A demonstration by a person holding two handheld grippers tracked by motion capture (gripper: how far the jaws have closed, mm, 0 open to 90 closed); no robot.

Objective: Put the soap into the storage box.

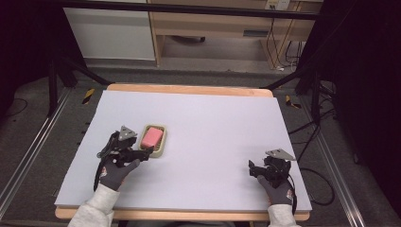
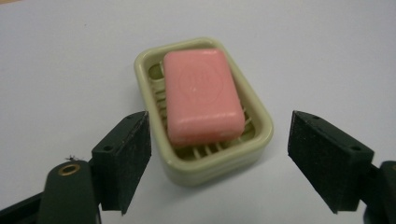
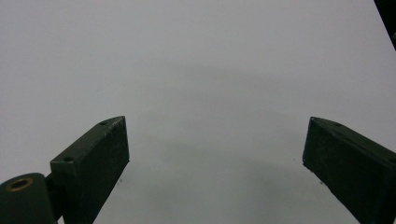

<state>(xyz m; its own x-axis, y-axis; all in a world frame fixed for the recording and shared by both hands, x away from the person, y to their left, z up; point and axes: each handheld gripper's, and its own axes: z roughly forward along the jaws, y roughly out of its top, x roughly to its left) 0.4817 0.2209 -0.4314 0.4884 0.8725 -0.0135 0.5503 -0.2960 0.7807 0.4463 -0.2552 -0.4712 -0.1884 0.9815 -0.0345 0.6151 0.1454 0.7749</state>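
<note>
On the matte bench (image 1: pixel 213 142): we see soap.
Smooth pink soap bar (image 2: pixel 203 93) in slatted rounded dish (image 2: pixel 261 140); left gripper (image 2: pixel 219 161) and right gripper (image 3: pixel 215 163) gape.

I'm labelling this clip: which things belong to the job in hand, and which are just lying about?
In the job: pink soap bar; pale green plastic soap dish; left hand-held gripper, open by the dish.

Lying about: right hand-held gripper, open over bare white table.
</note>
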